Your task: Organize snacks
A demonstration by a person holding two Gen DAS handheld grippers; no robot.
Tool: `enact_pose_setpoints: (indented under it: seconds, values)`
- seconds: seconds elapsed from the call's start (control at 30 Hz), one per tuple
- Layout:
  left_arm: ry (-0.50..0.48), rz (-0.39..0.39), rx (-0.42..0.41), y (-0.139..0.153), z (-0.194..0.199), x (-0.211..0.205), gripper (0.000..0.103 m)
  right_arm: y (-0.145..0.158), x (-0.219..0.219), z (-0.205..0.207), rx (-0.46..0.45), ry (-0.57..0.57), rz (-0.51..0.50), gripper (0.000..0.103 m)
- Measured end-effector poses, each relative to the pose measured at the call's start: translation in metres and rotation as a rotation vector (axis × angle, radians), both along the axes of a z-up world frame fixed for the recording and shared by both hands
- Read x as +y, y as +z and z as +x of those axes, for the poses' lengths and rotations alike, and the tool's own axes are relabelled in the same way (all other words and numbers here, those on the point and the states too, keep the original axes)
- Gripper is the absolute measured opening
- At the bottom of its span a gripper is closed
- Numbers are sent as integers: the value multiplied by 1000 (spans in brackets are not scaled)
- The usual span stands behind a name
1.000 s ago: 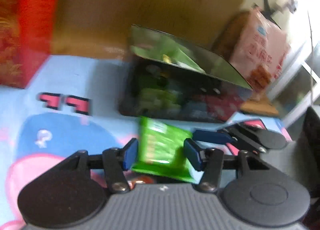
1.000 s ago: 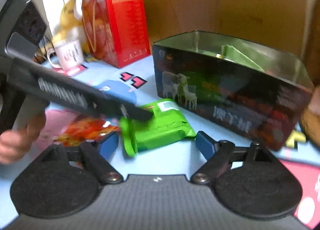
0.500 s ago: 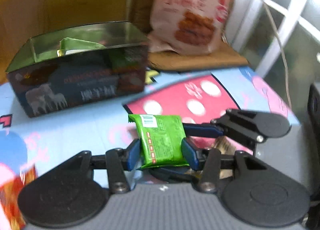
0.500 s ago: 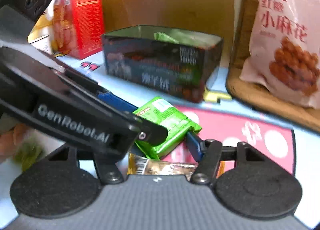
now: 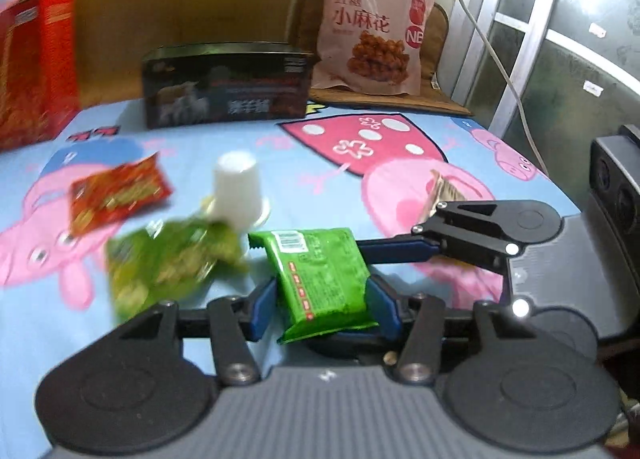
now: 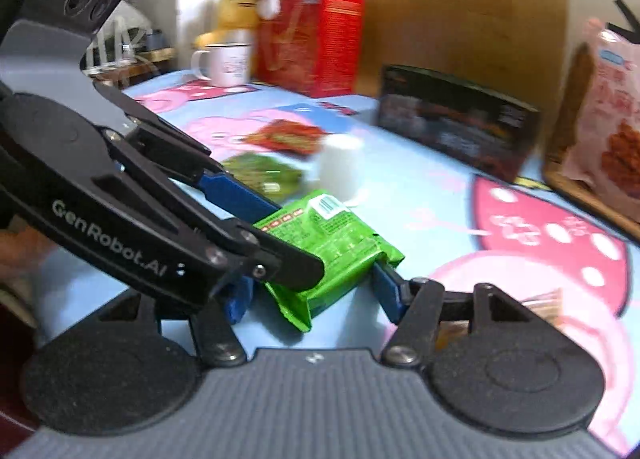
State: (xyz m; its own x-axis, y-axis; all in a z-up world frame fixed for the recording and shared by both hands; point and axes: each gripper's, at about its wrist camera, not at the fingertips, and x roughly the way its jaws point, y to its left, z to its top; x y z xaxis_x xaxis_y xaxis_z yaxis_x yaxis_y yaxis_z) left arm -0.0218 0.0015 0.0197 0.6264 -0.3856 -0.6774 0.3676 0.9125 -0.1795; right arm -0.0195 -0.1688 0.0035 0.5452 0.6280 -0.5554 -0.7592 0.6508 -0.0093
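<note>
The green packet (image 5: 324, 279) is being held between the blue pads of the left gripper (image 5: 322, 307), which are touching its two long sides. The jaws are opening, so the hold is being eased rather than tightened. The same packet is also being bracketed by the right gripper (image 6: 312, 295): one pad is lying against the packet's far edge, while the other is being hidden by the left gripper's arm, so whether it is actually being squeezed from that side cannot be told. The packet is being kept low over the cartoon tablecloth (image 5: 360, 187), near the front edge and well apart from the dark tin box (image 5: 228, 87) at the back; whether it is resting on the cloth cannot be told.

The packet is being judged as light and soft — a sealed, puffy foil pouch with crimped ends. Its glossy film is likely being made slippery under smooth pads, and any brittle contents could be crushed by a hard pinch. The flat middle of the long sides is being judged the better place to be taken hold of, with gentle pressure; the crimped end seams are being seen as thin and apt to fold or slide out. A double grip is probably being made unnecessary by so little weight — one gripper should be enough.
</note>
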Motion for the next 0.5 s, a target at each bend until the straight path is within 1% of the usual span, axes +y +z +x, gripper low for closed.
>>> enact_pose_setpoints:
  seconds: [0.03,0.1,0.13,0.2,0.27,0.33,0.37,0.4,0.43,0.47,0.5]
  values:
    - [-4,-12,4,-1,-7,7,50,-1,11,6,5,18,2,68]
    - [-12,-42,19,-2,-13,16,52,0,16,0,16,52,8,70]
    - [-18,-73,37,-3,-15,23,52,0,17,0,18,63,9,71]
    - [-20,-115,67,-6,-15,31,52,-1,20,-3,11,43,0,80]
    - [-17,-142,72,-6,-15,36,52,-1,16,-7,18,20,-1,80]
    - [-22,-169,86,-9,-12,38,48,-2,14,-9,18,3,-7,80]
    - [-27,-182,89,-10,-10,38,43,-3,11,-12,18,-1,-7,78]
    - [-33,-191,89,-12,-9,37,37,-3,10,-14,28,0,6,72]
    - [-41,-205,94,-13,-8,36,38,-3,9,-15,37,1,23,65]
    - [-38,-205,90,-13,-8,35,38,-2,11,-16,33,-21,28,50]
    - [-40,-204,93,-11,-7,34,38,-2,13,-17,29,-42,22,47]
